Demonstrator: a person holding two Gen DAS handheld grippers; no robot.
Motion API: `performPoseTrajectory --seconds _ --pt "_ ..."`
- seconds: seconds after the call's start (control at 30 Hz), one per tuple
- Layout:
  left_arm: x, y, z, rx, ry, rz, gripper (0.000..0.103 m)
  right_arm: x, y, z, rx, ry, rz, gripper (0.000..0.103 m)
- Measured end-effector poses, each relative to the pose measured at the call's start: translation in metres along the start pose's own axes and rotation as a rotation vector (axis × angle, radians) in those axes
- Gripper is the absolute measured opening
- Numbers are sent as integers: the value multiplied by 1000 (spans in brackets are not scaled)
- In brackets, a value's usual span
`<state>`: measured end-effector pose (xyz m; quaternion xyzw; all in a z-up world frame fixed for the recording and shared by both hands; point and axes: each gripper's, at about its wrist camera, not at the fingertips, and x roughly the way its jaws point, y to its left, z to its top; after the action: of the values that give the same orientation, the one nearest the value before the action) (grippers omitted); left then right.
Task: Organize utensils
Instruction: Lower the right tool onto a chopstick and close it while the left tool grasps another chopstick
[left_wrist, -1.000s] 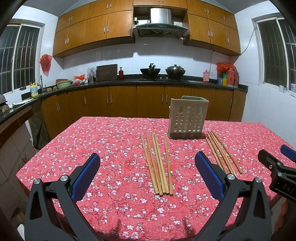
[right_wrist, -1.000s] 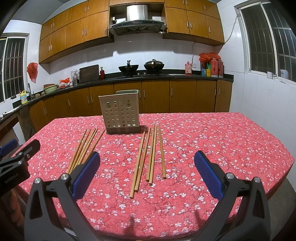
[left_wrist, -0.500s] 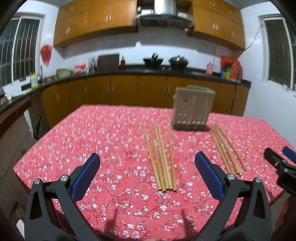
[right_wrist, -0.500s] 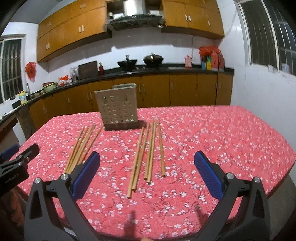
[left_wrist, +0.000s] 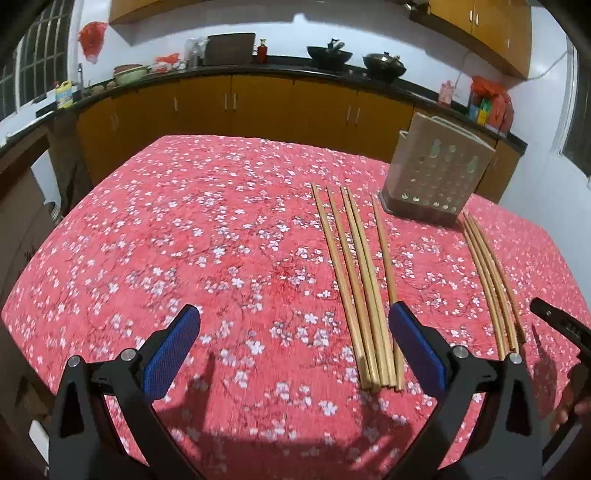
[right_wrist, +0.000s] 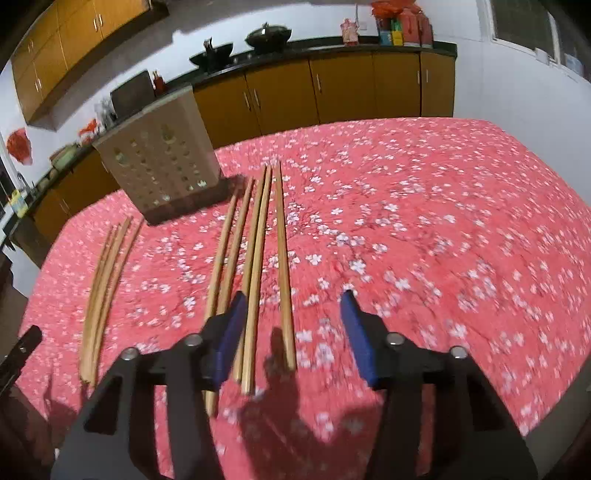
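Note:
Two groups of wooden chopsticks lie on the red floral tablecloth. In the left wrist view one group lies just inside my right finger, the other further right. A beige perforated utensil holder stands behind them. My left gripper is open and empty, low over the cloth. In the right wrist view my right gripper is open, half closed, low over the near ends of its chopstick group; the single right chopstick lies between the fingers. The holder stands at left behind.
The second chopstick group lies at the left in the right wrist view. The table's front edge is close below both grippers. A dark counter with woks and wooden cabinets run along the back wall.
Both grippers have moved forward and tilted down toward the table. The right gripper's fingers have narrowed and now straddle the near ends of its chopsticks.

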<state>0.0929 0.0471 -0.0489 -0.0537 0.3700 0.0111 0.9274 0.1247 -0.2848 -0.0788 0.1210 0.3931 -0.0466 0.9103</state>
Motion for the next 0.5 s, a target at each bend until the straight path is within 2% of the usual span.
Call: performPoseTrajectory --seconds 0.03,0.1,0.17,0.27,0.5 --pt "2 -1 0 7 4 -3 94 7 2 1 -7 15 -4 43" --pt "10 -5 1 26 30 -20 77 19 3 3 -14 47 -7 37" --pt "20 -9 4 35 53 -41 67 29 3 4 -18 79 -12 27" --pt "31 -14 3 47 87 -78 57 32 4 4 -39 59 -30 20" --pt "52 -23 3 67 155 -88 33 31 4 2 -56 47 -39 17"
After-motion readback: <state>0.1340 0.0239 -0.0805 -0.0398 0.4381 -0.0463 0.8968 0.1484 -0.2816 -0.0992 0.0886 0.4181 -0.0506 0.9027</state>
